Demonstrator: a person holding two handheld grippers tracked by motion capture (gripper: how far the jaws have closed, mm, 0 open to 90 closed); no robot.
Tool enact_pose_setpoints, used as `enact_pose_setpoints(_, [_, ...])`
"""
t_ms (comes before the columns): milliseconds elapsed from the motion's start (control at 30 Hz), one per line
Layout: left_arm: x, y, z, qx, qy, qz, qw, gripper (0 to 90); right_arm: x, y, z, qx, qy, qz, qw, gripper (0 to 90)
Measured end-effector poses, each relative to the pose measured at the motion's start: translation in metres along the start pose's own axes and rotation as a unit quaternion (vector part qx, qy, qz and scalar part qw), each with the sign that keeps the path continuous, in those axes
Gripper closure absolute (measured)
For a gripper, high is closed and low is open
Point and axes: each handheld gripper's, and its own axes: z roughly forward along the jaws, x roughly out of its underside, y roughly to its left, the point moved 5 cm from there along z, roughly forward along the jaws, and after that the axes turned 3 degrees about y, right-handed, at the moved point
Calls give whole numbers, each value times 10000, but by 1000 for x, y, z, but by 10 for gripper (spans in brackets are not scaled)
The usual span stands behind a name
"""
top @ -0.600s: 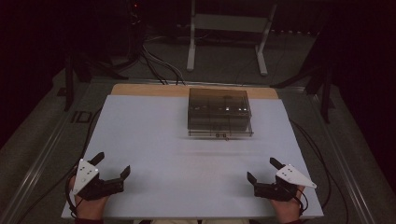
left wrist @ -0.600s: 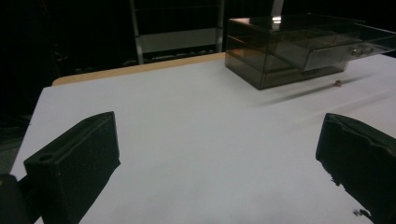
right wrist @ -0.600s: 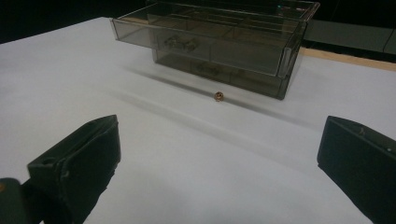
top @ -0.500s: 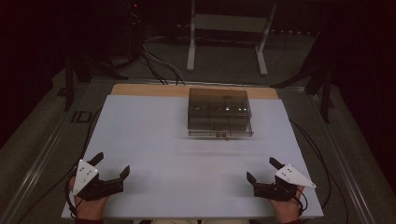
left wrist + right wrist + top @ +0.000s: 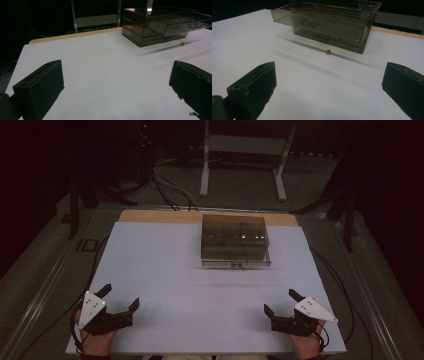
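White table top (image 5: 165, 270) with a tan wooden far edge. Smoky grey see-through drawer box (image 5: 235, 240); tiny gold-brown bead (image 5: 328, 51). Black gripper jaws.

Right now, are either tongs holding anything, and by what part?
Nothing is held. The left tongs and right tongs are both open with bare table between the jaws, well short of the smoked drawer box and the small bead.
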Motion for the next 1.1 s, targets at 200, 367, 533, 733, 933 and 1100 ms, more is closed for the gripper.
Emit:
enact_pose_setpoints(200, [1, -1, 1, 4, 7, -22, 10000, 5, 0, 0, 0, -8, -8, 13, 10000, 1])
enact_pose_setpoints(367, [2, -1, 2, -5, 9, -18, 10000, 5, 0, 1, 1, -15, -8, 10, 10000, 1])
enact_pose_setpoints(533, [2, 0, 2, -29, -6, -39, 10000, 5, 1, 1, 1, -12, -2, 23, 10000, 1])
enact_pose_setpoints(733, [3, 1, 2, -58, -2, -41, 10000, 5, 1, 0, 1, 3, 0, 17, 10000, 1])
enact_pose_setpoints(933, [4, 1, 3, -58, -2, -72, 10000, 5, 1, 0, 2, 40, 25, 0, 10000, 1])
enact_pose_setpoints(1100, [4, 1, 4, -55, 12, -91, 9999, 5, 0, 1, 2, 68, 35, -7, 10000, 1])
